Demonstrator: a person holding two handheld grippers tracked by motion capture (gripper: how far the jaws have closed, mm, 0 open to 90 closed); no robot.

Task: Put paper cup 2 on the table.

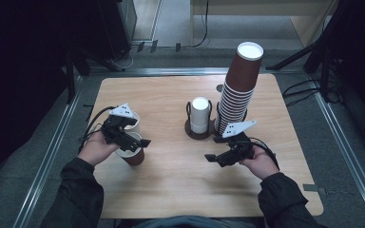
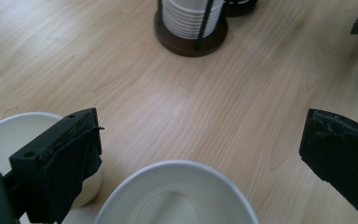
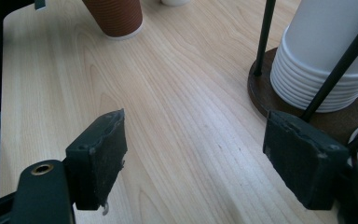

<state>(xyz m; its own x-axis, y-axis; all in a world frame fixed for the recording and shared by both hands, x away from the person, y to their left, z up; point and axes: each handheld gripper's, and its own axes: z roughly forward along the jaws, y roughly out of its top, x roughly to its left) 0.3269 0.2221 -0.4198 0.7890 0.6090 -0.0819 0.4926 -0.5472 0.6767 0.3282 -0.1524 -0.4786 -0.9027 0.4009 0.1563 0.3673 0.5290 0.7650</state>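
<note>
A brown ribbed paper cup [image 1: 136, 157] stands upright near the table's left side; its white inside [image 2: 177, 198] lies low between the jaws in the left gripper view. My left gripper [image 1: 135, 137] [image 2: 203, 135] hovers over its rim, open, with neither jaw touching it. A white cup [image 1: 133, 121] [image 2: 14, 137] stands just behind, beside the left jaw. My right gripper [image 1: 214, 149] [image 3: 193, 135] is open and holds nothing, low over bare wood in front of the cup holder. The brown cup [image 3: 115, 17] shows far off in the right gripper view.
A dark round holder [image 1: 191, 131] [image 2: 186, 44] [image 3: 261, 93] with wire posts keeps a stack of white cups [image 1: 200, 114] [image 3: 324, 51] at the table's middle. A tall leaning stack of brown cups [image 1: 240, 88] rises right of it. Bare wooden table [image 1: 171, 180] lies between the grippers.
</note>
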